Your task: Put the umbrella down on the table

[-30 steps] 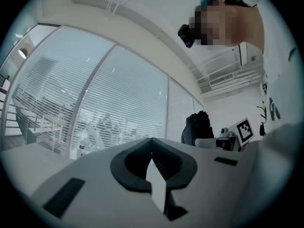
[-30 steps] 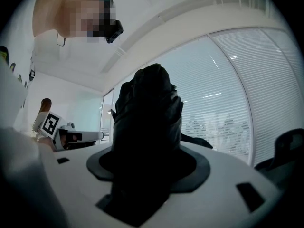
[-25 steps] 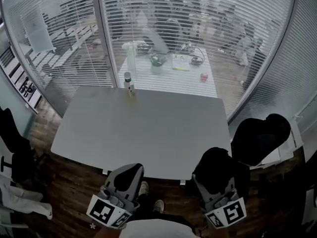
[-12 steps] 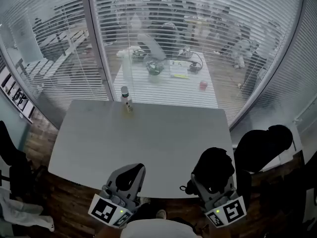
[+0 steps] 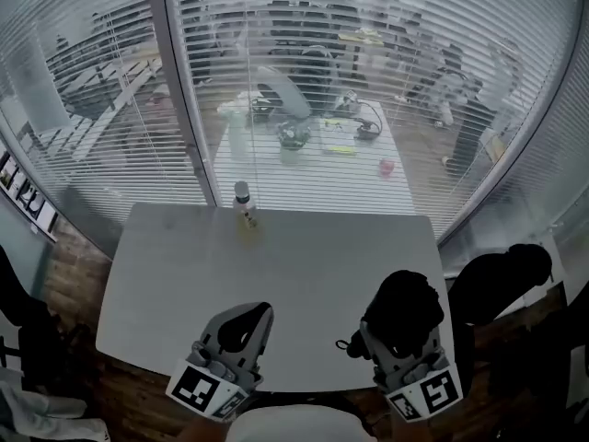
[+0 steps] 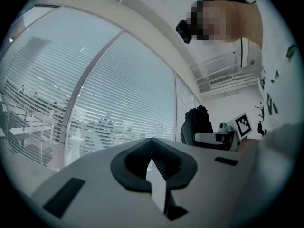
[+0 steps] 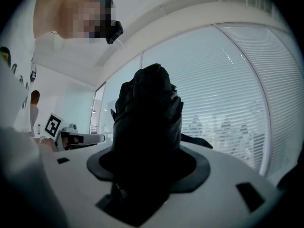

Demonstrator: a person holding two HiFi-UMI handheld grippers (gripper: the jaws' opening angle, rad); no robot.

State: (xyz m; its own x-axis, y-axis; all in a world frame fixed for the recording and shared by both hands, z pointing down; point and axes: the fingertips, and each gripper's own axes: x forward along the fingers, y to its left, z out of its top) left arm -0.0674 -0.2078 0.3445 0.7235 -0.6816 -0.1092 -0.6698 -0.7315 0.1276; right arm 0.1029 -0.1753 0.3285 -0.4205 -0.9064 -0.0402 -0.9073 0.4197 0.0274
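1. Head view: my right gripper (image 5: 402, 334) holds the black umbrella (image 5: 402, 304) above the counter's (image 5: 304, 256) near edge; left gripper (image 5: 241, 325) alongside.
2. Left gripper view: jaws together, empty.
3. Right gripper view: jaws clamped on the umbrella (image 7: 147, 122). Carrying step, I judge; next, lower and release.

the grey plastic left gripper (image 5: 248, 313) with its black-and-white marker cube sits low at the left of the head view and points forward, roughly level. in the left gripper view its dark-padded jaws meet at the tips, with nothing between them. the matching grey right gripper (image 5: 402, 346) is beside it, well apart and at about the same height, also pointing forward and level. its jaws stand wide, clamped on a folded black fabric umbrella (image 7: 149, 122) that sticks out ahead of them.
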